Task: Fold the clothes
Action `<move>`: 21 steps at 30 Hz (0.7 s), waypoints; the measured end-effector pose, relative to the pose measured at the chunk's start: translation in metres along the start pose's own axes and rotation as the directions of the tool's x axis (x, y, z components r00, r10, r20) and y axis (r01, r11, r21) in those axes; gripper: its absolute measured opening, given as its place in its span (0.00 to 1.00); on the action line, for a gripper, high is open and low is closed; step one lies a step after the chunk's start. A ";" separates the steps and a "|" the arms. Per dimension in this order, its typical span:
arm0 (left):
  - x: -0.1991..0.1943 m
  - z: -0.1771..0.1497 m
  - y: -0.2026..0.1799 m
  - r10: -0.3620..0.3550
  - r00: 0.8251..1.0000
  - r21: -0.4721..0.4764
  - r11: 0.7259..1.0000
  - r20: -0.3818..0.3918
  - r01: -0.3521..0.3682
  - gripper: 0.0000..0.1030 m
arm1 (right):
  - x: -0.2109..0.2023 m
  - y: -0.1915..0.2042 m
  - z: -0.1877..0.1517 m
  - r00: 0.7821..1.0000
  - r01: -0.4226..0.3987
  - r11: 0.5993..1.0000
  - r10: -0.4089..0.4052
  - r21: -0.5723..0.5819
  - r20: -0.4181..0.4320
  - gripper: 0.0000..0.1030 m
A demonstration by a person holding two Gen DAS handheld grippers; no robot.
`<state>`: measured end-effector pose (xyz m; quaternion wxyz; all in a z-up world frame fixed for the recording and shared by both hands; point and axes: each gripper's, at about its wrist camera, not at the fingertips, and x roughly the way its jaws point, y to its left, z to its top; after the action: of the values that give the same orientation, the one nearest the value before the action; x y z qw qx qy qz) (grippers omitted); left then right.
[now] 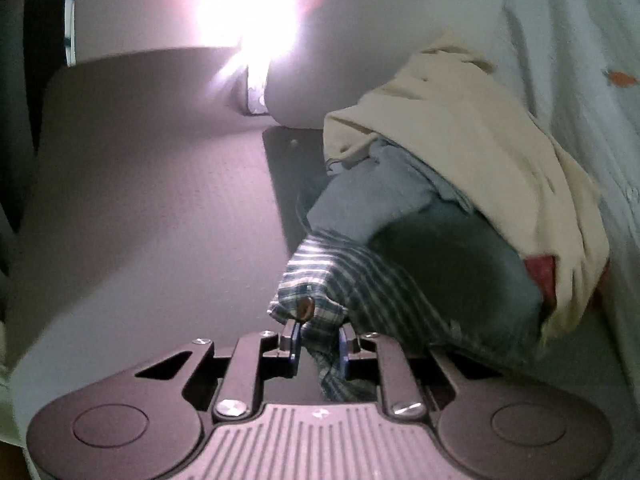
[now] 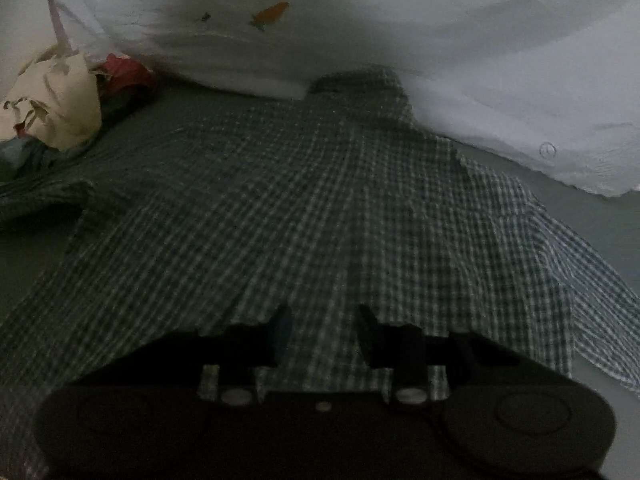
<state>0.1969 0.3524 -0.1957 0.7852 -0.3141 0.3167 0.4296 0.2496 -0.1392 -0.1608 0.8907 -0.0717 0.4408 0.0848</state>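
The left claw [image 1: 318, 338] was clamped on a bunched cuff of the checked shirt [image 1: 320, 292], a brown button [image 1: 306, 306] sitting just beyond the blue pads. That fabric trailed right toward a heap of clothes: a cream garment [image 1: 460, 128] draped over a blue-grey one [image 1: 384, 200], a scrap of red cloth [image 1: 540, 276] at the near right. To the left lay the bare pale surface [image 1: 140, 200], a bright glare far off.

Over on the right wrist view, the right claw [image 2: 324, 320] stood apart above the checked shirt [image 2: 280, 200], which was spread flat, gripping nothing. A white sheet [image 2: 440, 40] with an orange motif bunched along the far side.
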 end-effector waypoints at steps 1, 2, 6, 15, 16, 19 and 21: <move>0.002 -0.001 -0.004 0.008 1.000 0.011 1.000 -0.004 -0.008 0.19 | 0.003 -0.003 0.000 1.000 0.000 1.000 0.000 0.008 -0.012 0.35; 0.000 -0.003 -0.008 0.008 1.000 0.023 1.000 0.004 -0.008 0.19 | 0.006 -0.005 -0.002 1.000 0.000 1.000 0.000 0.017 -0.027 0.35; -0.034 -0.009 -0.022 -0.081 0.994 0.019 0.997 0.072 0.080 0.19 | 0.016 -0.015 -0.008 0.997 0.007 0.998 -0.003 0.056 -0.080 0.36; -0.173 -0.051 -0.158 -0.525 0.845 0.385 0.803 0.098 0.455 0.20 | 0.008 -0.051 -0.013 0.999 0.013 0.975 -0.004 0.223 -0.037 0.37; -0.190 -0.061 -0.178 -0.581 0.811 0.434 0.748 0.065 0.502 0.21 | 0.006 -0.055 -0.014 1.000 0.015 0.972 -0.008 0.236 -0.027 0.37; -0.221 -0.105 -0.234 -0.724 0.677 0.461 0.560 -0.132 0.688 0.29 | -0.006 -0.066 -0.022 1.000 0.017 0.959 -0.018 0.282 0.001 0.37; -0.228 -0.149 -0.271 -0.742 0.618 0.527 0.426 -0.262 0.735 0.55 | -0.011 -0.076 -0.031 0.999 0.021 0.949 -0.028 0.314 0.018 0.37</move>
<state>0.3021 0.0126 -0.0505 0.9497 -0.1584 0.2589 -0.0769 0.2350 -0.2210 -0.1664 0.8966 0.0663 0.4379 0.0032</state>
